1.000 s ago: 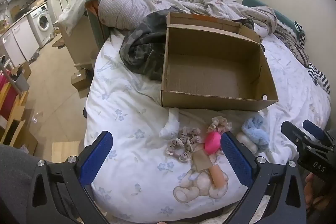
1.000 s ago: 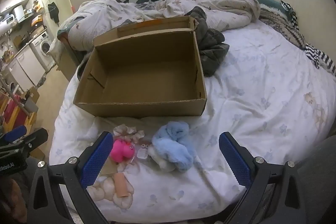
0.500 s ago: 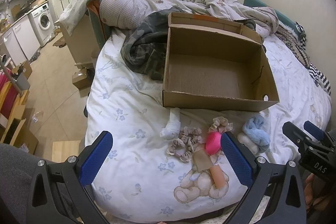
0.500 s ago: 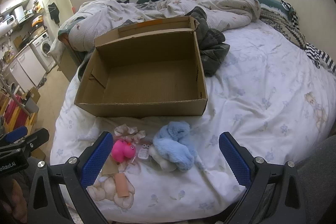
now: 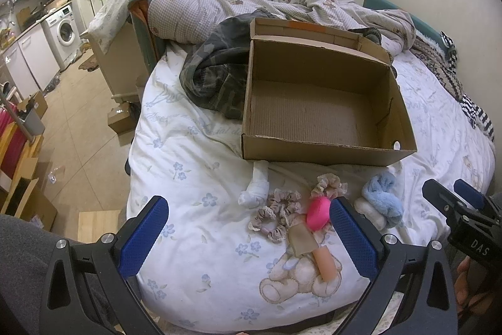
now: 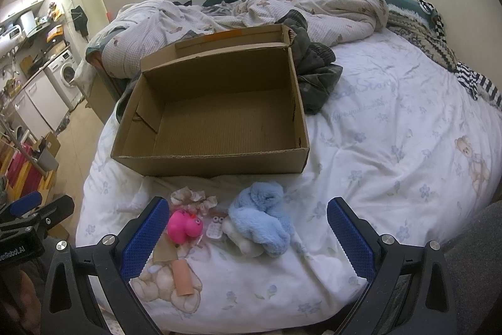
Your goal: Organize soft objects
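Cardboard, an open brown box (image 5: 317,112) sits on the white floral bed (image 5: 194,165). Before it, left to right: a white rolled sock (image 5: 255,190), beige frilly scrunchies (image 5: 276,214), a pink rubber duck (image 6: 183,226), a fluffy blue sock bundle (image 6: 263,217). Both the left gripper (image 5: 248,228) and right gripper (image 6: 244,228) hover with fingers spread, empty.

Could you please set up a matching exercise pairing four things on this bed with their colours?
Things:
1. box
2. rubber duck
3. fluffy cloth
4. rolled sock

Colours:
A. light blue
B. white
C. brown
D. pink

Pairs: 1-C, 2-D, 3-A, 4-B
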A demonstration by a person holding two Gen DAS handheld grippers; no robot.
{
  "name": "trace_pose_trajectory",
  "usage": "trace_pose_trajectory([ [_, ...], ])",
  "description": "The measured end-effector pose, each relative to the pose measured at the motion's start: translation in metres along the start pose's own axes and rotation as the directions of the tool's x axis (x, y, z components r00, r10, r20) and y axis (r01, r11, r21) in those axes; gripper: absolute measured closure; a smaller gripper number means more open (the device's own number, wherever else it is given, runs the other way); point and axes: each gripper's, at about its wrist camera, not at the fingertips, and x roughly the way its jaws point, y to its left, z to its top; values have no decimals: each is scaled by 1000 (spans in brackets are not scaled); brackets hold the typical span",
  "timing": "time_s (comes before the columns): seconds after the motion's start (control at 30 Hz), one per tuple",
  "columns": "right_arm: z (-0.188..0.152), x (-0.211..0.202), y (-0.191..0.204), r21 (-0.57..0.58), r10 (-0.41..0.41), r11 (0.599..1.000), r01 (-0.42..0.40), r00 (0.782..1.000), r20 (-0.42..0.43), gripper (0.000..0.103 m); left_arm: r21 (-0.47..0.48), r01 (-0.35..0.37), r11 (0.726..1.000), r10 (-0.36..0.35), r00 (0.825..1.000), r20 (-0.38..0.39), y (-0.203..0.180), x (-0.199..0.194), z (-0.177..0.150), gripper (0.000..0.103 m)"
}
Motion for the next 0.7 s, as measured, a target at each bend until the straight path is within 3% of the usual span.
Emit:
trace_pose_trajectory([
  [0.7,0,0,0,1,3,1000,-3,1000,0,0,-1,0,1000,0,1000,-4,1,1,-1,1],
])
